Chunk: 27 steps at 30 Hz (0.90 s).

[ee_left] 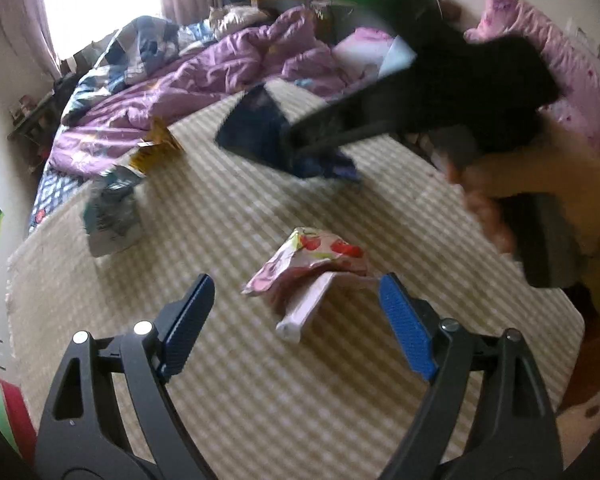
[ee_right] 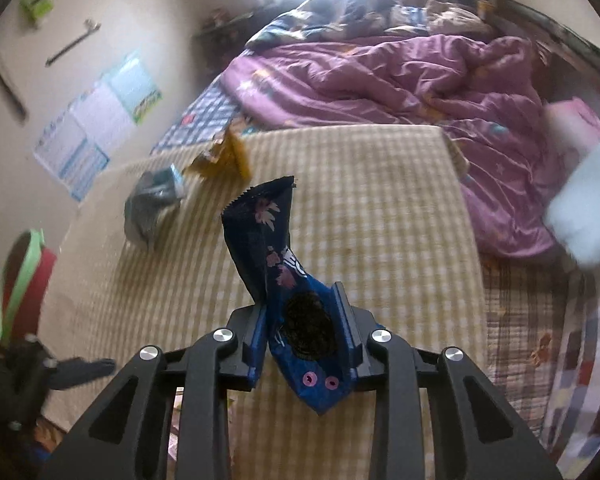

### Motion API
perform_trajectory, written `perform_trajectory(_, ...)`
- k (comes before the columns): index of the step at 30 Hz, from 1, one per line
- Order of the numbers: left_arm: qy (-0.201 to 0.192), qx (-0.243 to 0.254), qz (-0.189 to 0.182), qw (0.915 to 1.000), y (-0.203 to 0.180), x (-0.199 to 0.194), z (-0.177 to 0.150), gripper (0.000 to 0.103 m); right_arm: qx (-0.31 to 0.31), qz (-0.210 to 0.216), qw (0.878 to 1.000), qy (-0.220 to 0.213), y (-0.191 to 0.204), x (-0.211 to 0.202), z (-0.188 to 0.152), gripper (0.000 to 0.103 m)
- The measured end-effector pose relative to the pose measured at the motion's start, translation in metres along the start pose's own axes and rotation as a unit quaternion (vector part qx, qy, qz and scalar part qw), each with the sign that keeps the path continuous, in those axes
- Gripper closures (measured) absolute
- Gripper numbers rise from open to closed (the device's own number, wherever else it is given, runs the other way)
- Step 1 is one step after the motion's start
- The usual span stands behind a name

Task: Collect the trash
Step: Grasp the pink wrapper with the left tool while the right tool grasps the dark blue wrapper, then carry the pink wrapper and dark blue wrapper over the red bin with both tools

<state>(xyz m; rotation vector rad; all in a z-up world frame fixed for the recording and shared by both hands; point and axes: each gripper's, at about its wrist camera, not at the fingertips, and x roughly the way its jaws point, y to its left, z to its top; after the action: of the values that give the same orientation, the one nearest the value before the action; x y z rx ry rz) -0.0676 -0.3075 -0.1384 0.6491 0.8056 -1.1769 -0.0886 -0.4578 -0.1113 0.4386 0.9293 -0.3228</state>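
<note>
While clamped in the right tongs (ee_right: pixel 301 332), blue cookie wrapper (ee_right: pixel 274 248): light, crinkly, slippery. Left tongs (ee_left: pixel 296 320) spread wide over pink cherry wrapper (ee_left: pixel 311 268). Best pinched at a flattened edge.

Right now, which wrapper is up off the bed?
The dark blue cookie wrapper, pinched in the right gripper. The pink, yellow and grey ones lie on the blanket.

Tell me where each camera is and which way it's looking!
Left wrist: sits on the open left gripper, looking across the checked mat at the pink wrapper; the person's right hand shows.
Right wrist: sits on the right gripper, shut on the blue cookie wrapper, facing the purple quilt.
Shared: mat, yellow wrapper, grey wrapper.
</note>
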Motion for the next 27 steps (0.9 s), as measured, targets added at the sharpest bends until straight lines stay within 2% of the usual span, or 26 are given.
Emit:
perform_trajectory(2, 0.009, -0.016, -0.002, 0.9998, 0.003, 0.009, 0.003, 0.022, 0.01, 0.002, 1.0, -0.004, -0.004, -0.004, 0.0, 0.074)
perform_trajectory(3, 0.013, -0.027, -0.007, 0.9995, 0.006, 0.011, 0.002, 0.028, 0.014, 0.004, 1.0, -0.004, -0.004, -0.005, 0.0, 0.074)
perform_trajectory(4, 0.021, -0.048, -0.019, 0.9985, 0.01, 0.015, 0.003, 0.035, 0.017, 0.006, 1.0, -0.004, -0.005, -0.005, 0.0, 0.074)
perform_trajectory(6, 0.031, -0.074, -0.032, 0.9962, 0.015, 0.018, 0.005, 0.06, 0.018, 0.006, 1.0, -0.004, -0.001, -0.007, -0.001, 0.074)
perform_trajectory(9, 0.031, -0.113, -0.053, 0.9917, 0.024, 0.016, 0.0, 0.063, 0.018, 0.013, 1.0, -0.007, 0.002, -0.005, 0.002, 0.074)
perform_trajectory(12, 0.021, -0.154, -0.044, 0.9869, 0.039, 0.005, -0.009, 0.064, 0.013, 0.021, 1.0, -0.01, 0.01, -0.005, 0.003, 0.074)
perform_trajectory(16, -0.012, -0.238, -0.029, 0.9707, 0.077, -0.022, -0.027, 0.064, 0.003, 0.038, 0.999, -0.013, 0.027, -0.006, 0.004, 0.074)
perform_trajectory(18, -0.025, -0.266, -0.017, 0.9636, 0.093, -0.035, -0.037, 0.064, -0.001, 0.046, 0.999, -0.013, 0.036, -0.005, 0.003, 0.074)
perform_trajectory(21, -0.047, -0.314, 0.018, 0.948, 0.122, -0.059, -0.056, 0.064, -0.003, 0.061, 0.998, -0.013, 0.047, -0.004, 0.003, 0.074)
perform_trajectory(22, -0.055, -0.336, 0.036, 0.9395, 0.135, -0.071, -0.067, 0.064, -0.008, 0.07, 0.997, -0.012, 0.056, -0.003, 0.003, 0.074)
perform_trajectory(27, -0.081, -0.387, 0.106, 0.9125, 0.171, -0.115, -0.103, 0.064, -0.047, 0.093, 0.994, -0.013, 0.095, -0.003, 0.002, 0.074)
